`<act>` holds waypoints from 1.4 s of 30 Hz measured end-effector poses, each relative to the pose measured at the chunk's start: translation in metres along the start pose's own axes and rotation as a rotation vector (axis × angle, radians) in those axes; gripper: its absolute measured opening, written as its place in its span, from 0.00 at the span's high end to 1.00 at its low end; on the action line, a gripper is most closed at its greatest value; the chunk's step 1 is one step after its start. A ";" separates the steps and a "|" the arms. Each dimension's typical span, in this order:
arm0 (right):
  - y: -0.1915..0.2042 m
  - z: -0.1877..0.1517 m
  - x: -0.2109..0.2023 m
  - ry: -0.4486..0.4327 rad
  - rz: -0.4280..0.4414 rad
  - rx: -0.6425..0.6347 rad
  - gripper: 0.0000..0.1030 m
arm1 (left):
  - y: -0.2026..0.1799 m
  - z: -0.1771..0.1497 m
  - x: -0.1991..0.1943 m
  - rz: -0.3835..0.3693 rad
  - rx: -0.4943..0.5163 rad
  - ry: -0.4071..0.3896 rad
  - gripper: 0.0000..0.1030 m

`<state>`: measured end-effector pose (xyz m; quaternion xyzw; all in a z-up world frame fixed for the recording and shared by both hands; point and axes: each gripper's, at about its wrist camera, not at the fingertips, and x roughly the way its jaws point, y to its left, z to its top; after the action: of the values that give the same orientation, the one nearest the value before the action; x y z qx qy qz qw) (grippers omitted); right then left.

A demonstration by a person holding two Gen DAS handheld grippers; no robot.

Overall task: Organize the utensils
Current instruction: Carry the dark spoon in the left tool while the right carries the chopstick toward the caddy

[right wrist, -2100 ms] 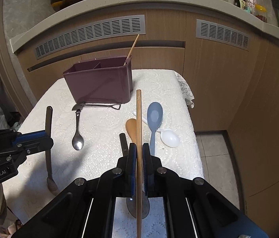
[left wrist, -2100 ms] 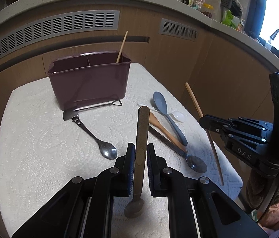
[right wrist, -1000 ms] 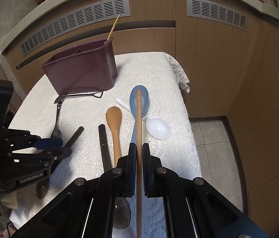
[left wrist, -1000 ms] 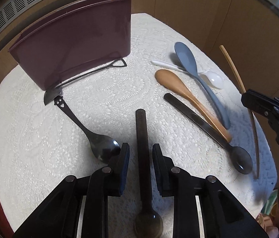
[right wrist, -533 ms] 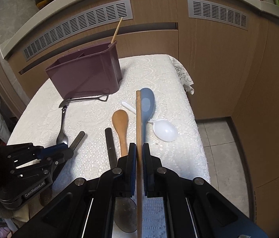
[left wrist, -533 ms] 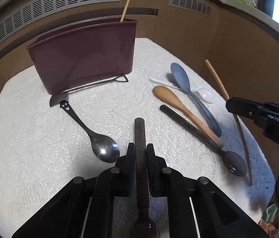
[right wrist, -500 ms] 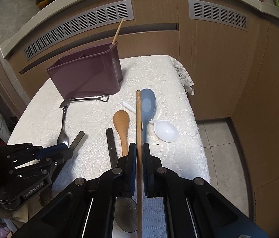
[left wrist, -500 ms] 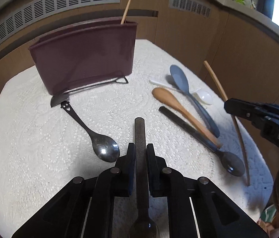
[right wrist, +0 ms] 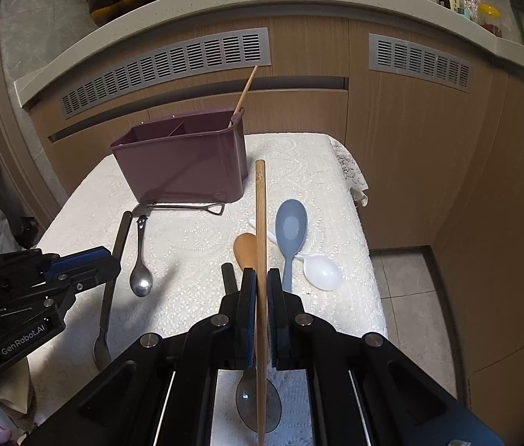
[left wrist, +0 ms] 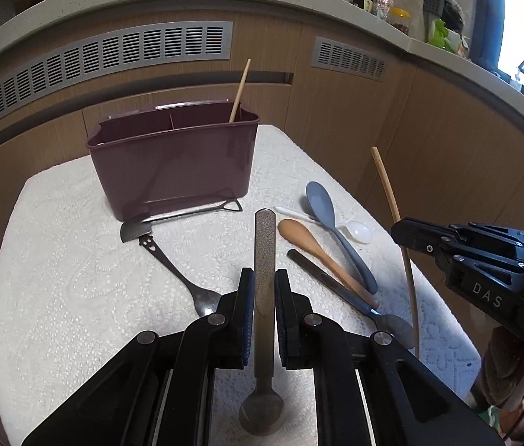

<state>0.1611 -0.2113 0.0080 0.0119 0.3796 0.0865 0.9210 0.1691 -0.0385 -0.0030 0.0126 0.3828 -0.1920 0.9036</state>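
Our left tongs [left wrist: 262,290] pinch a dark metal spoon [left wrist: 264,297] by its handle, lifted in front of the maroon caddy [left wrist: 172,163]. Our right tongs [right wrist: 260,290] pinch a wooden chopstick [right wrist: 260,241], right of the caddy. Another chopstick [left wrist: 239,91] stands in the caddy. Housings read "GenRobot.AI" and "DAS".

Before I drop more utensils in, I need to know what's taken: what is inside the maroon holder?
One wooden chopstick stands tilted in the right end compartment of the maroon holder. A divider shows inside. The compartment floors are hidden by the front wall, so short items cannot be ruled out.
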 end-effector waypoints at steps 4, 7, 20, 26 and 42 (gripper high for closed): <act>0.000 0.001 0.000 0.001 -0.004 0.001 0.94 | 0.002 -0.001 0.001 -0.001 -0.007 0.002 0.89; 0.000 0.003 -0.003 -0.008 -0.007 -0.003 0.94 | 0.002 0.001 -0.003 0.004 -0.005 -0.007 0.89; 0.009 0.011 -0.020 -0.057 -0.017 -0.030 0.94 | 0.003 0.013 -0.020 0.006 0.005 -0.043 0.90; 0.008 0.008 -0.016 -0.031 -0.029 -0.040 0.94 | 0.012 0.003 0.022 -0.014 0.018 0.173 0.88; -0.009 -0.002 0.003 0.007 0.006 0.002 0.94 | -0.004 -0.008 0.095 0.091 0.070 0.318 0.87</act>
<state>0.1628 -0.2196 0.0036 0.0137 0.3829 0.0888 0.9194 0.2224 -0.0730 -0.0748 0.0914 0.5131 -0.1598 0.8383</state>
